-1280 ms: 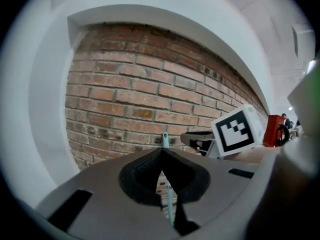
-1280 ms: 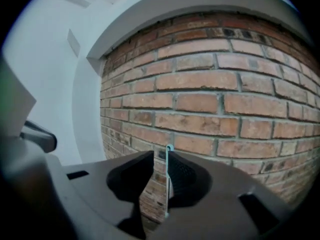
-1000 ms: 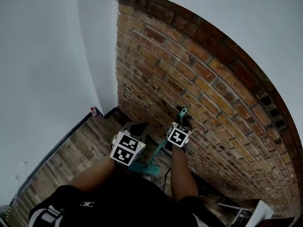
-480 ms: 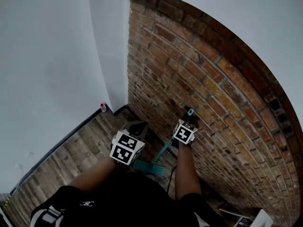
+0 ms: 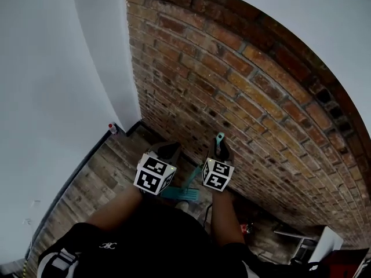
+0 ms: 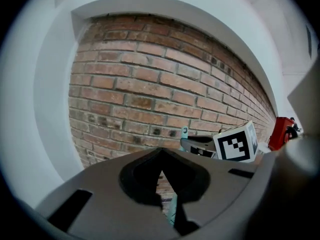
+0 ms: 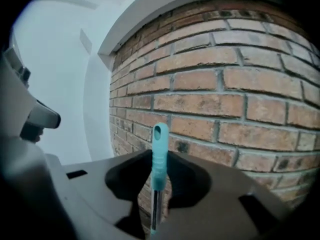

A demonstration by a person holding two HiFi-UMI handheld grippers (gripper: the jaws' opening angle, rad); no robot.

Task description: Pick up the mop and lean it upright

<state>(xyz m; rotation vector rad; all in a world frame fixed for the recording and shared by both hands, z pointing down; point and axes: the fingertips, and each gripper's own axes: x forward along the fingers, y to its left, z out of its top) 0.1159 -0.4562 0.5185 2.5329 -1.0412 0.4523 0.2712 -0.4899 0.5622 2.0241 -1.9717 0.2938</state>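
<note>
A person looks steeply down into a corner where a red-brown brick wall [image 5: 243,86] meets a plain white wall [image 5: 46,97] above a worn wooden plank floor [image 5: 95,181].

The task's thing, a slim mop with a teal plastic handle and a metal shaft [image 7: 159,156], stands nearly upright just in front of the bricks. Its flat teal mop head [image 5: 179,193] is down on the floor between the person's arms.

The right gripper [image 7: 159,184] has its jaws closed on the shaft just below the teal grip. The grip's tip, with its hanging hole, rises above the jaws. Holding the mop this high up likely gives the best control for tipping its top toward the wall. Whether the tip touches the bricks cannot be told.

The left gripper [image 6: 161,156] hangs just beside the mop, to its left. Its jaws are pressed together at the tips and hold nothing; only a sliver of teal shows beyond them. It seems placed near as a spare support.

Both bare arms reach forward and down from a dark shirt. The right forearm [image 5: 225,225] is fairly straight and the left forearm [image 5: 116,210] angles inward.

A small red-capped bottle [image 5: 112,128] stands at the white wall's base, well apart.
</note>
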